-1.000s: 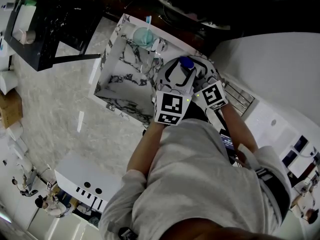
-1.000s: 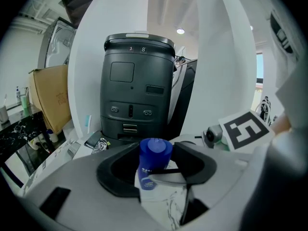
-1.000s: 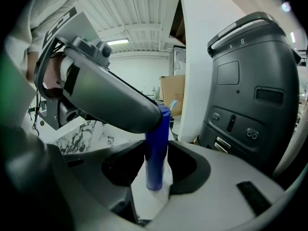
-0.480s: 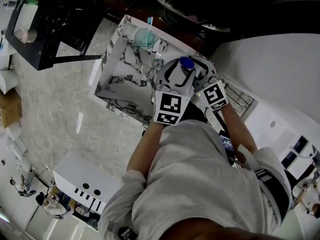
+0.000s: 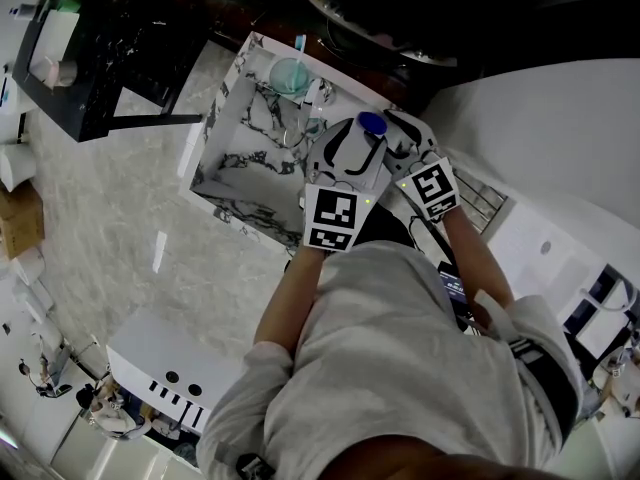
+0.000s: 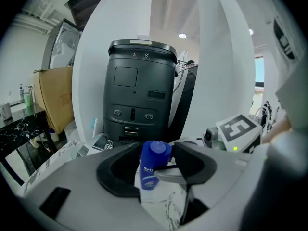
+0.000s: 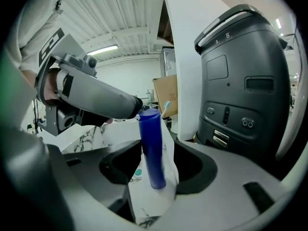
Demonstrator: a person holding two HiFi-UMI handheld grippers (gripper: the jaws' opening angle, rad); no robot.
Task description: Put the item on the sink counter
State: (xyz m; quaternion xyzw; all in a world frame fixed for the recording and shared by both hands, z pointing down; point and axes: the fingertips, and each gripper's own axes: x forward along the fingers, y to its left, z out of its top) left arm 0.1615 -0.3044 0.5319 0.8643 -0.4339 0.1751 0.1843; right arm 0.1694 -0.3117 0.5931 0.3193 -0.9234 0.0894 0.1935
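Bottle (image 5: 372,124), blue, stands upright on the marble sink counter (image 5: 225,158). Left gripper (image 6: 156,153) pinches it near the cap. Right gripper (image 7: 155,167) has just been opening its jaws, with the bottle loose between them.

Blue bottle (image 7: 151,138) upright btwn right gripper (image 7: 155,154)'s just-opened jaws, gaps both sides, left gripper (image 6: 156,160) pinching its top, dark appliance (image 6: 139,95) behind, free room over sink basin (image 5: 255,133).

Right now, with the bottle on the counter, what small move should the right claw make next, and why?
Probably draw the right claw straight back. Its jaws have just been opening; the bottle stands between them untouched on the counter, the left claw gripping its cap, so a sideways move could knock it.
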